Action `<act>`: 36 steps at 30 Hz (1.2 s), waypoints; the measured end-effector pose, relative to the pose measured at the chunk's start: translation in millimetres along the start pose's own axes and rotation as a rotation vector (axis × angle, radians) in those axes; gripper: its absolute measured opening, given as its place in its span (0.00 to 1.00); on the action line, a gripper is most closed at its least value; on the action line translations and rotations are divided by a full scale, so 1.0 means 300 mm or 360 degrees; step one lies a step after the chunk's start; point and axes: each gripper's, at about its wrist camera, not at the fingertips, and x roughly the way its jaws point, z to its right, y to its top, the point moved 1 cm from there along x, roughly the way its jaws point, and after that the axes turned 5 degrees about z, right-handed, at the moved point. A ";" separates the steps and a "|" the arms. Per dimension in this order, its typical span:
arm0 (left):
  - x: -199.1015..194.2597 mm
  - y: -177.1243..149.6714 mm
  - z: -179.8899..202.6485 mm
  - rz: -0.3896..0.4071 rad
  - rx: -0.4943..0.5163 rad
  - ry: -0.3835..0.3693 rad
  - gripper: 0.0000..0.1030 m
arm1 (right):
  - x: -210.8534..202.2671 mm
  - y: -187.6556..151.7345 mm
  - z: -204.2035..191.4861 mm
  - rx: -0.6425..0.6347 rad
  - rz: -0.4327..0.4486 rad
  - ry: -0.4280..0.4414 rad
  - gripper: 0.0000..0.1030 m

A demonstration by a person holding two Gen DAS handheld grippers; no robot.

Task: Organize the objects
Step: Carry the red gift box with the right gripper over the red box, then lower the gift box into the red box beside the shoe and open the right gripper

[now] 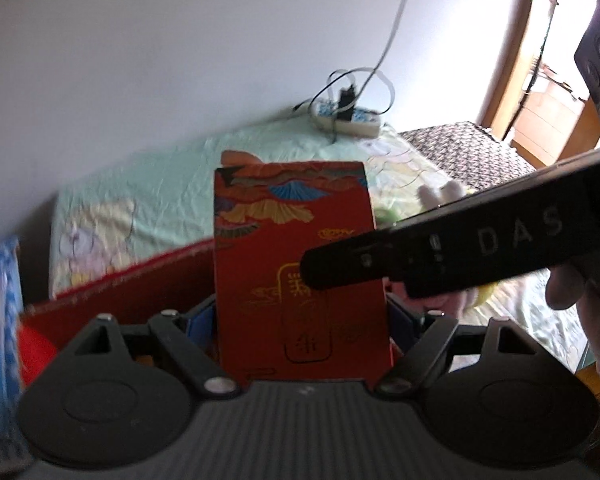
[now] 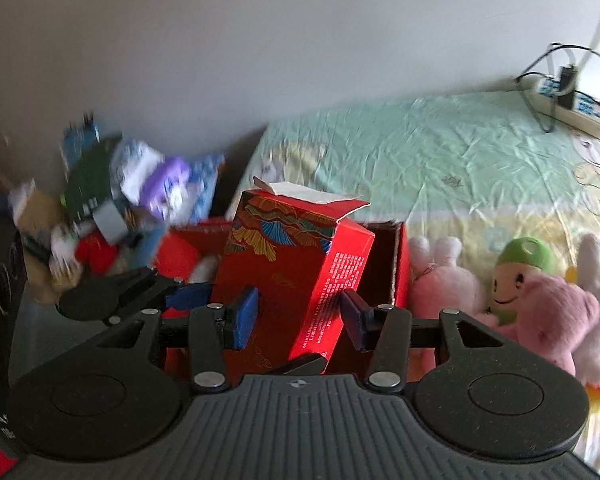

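Red carton [image 1: 300, 264] stands clamped between left jaws; right jaws apparently grip it too

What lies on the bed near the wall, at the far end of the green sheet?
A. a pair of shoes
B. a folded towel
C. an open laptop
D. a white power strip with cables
D: a white power strip with cables plugged in lies on the green sheet by the wall.

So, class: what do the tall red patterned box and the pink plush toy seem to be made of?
Tall red patterned box: probably thin printed cardboard, slightly glossy; its torn top flap shows a white inner side. Pink plush toy: apparently soft fabric with a fuzzy, matt pile.
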 end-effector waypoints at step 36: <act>0.277 -0.161 -0.142 -0.0466 -0.0505 -0.0031 0.86 | 0.351 -0.003 -0.043 -0.0465 -0.0518 -0.0178 0.52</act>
